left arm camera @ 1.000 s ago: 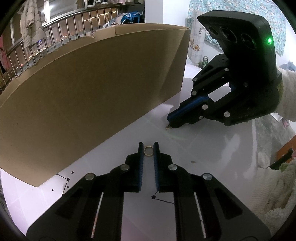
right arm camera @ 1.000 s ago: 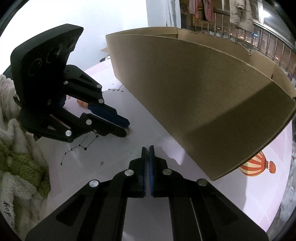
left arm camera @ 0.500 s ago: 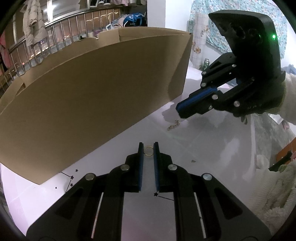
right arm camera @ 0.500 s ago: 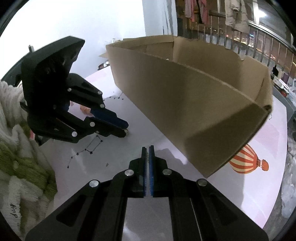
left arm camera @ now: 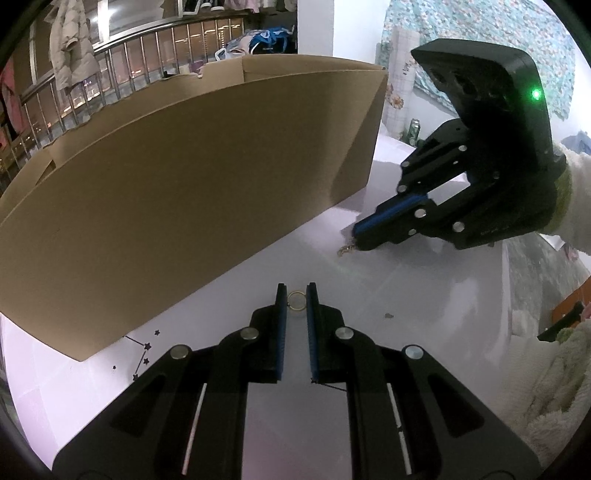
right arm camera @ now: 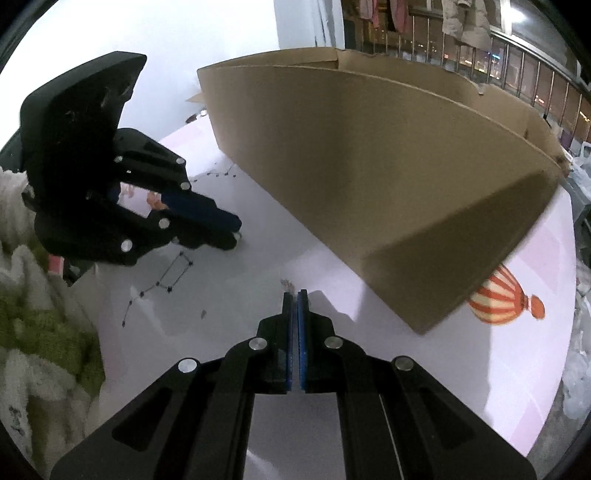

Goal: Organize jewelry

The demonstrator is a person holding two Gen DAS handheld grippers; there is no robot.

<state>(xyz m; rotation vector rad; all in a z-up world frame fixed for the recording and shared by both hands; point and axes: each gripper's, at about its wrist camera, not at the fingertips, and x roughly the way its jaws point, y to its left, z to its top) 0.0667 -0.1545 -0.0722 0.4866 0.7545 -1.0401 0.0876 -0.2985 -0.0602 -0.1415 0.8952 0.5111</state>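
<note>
Left wrist view: left gripper (left arm camera: 296, 300) pinches a small gold ring (left arm camera: 296, 299) between its pads, low over the white table (left arm camera: 424, 302), beside the cardboard box (left arm camera: 192, 192). Right gripper (left arm camera: 356, 236) is closed at a fine chain (left arm camera: 345, 251).

Right wrist view: right gripper (right arm camera: 295, 295) pressed together; chain (right arm camera: 287, 284) at its tips, grip unclear. Step judged: pickup done; next, carry the pieces over the box wall.

We're in a home: beyond the cardboard box (left arm camera: 177, 192) coats (left arm camera: 68, 55) hang along a balcony railing (left arm camera: 147, 62), with a patterned curtain (left arm camera: 480, 33) to its right.
</note>
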